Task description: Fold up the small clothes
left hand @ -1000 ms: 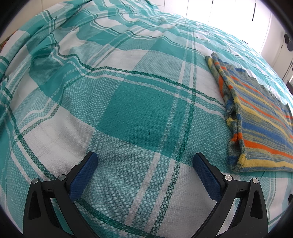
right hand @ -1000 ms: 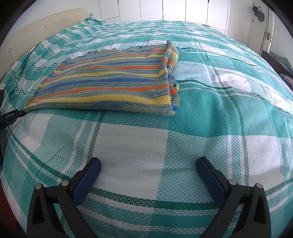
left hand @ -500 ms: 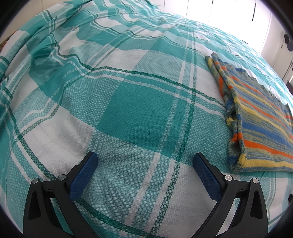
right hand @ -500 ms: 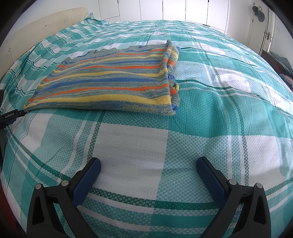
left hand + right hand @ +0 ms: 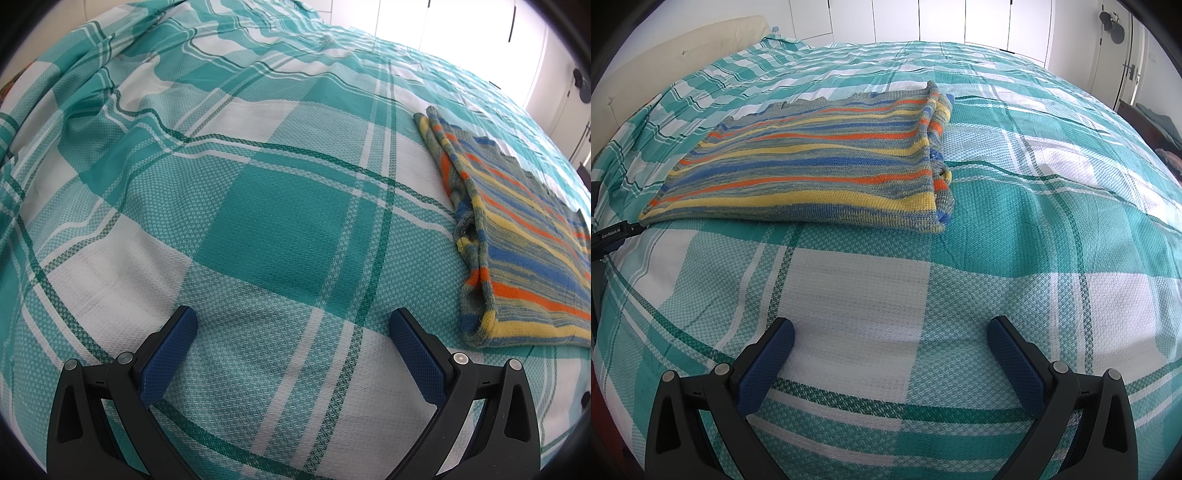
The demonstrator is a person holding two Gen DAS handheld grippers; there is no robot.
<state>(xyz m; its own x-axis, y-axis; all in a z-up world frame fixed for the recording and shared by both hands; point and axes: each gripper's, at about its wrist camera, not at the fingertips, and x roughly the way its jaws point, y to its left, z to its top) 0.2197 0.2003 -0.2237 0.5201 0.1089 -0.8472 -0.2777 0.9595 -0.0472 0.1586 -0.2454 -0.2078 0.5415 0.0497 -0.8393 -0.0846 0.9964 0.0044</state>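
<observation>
Bedspread [image 5: 1015,229] of teal plaid carries folded sweater [image 5: 812,173]; left gripper [image 5: 293,325] and right gripper [image 5: 891,334] gape.

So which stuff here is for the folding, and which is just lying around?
For the folding:
- folded knitted garment with orange, yellow and blue stripes
- left tool, open
- right tool, open

Just there:
- teal and white checked bedspread
- white cupboard doors
- cream padded headboard

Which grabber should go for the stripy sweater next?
Probably the right gripper: the stripy sweater lies almost whole ahead of it. From the left gripper, it sits off to the side, partly cut off. Both are open.
</observation>
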